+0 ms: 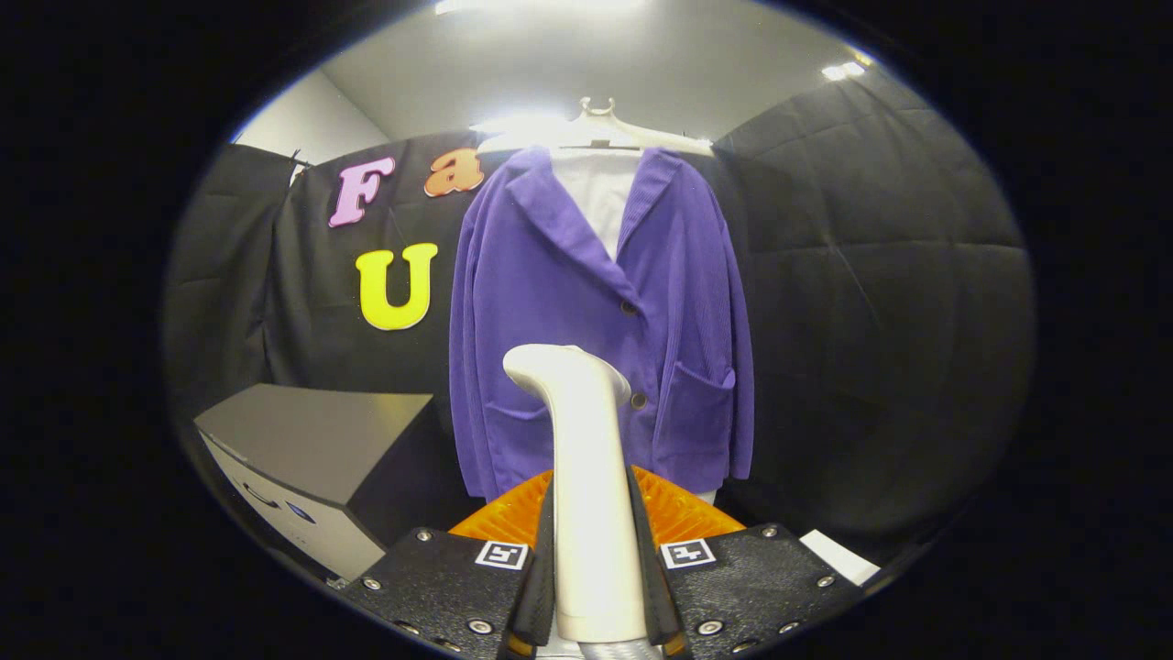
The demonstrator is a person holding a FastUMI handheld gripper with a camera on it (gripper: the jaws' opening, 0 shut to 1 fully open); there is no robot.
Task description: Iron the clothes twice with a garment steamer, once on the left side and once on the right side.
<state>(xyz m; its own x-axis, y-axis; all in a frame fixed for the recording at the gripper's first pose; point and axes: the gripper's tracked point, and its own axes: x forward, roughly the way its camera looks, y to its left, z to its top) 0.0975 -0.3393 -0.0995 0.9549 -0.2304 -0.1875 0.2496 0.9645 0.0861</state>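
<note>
A staged recording booth, not a lived-in room: quilted black cloth (880, 275) hangs as walls on all sides below a plain white ceiling (586, 64) with bright strip lights. A purple jacket (596, 312) hangs on a white hanger (596, 133) against the cloth, beside a grey-topped box (312, 440).

Fisheye view riding the hand-held gripper (591, 587), facing forward and level, near the hanging purple jacket (600, 321)
</note>
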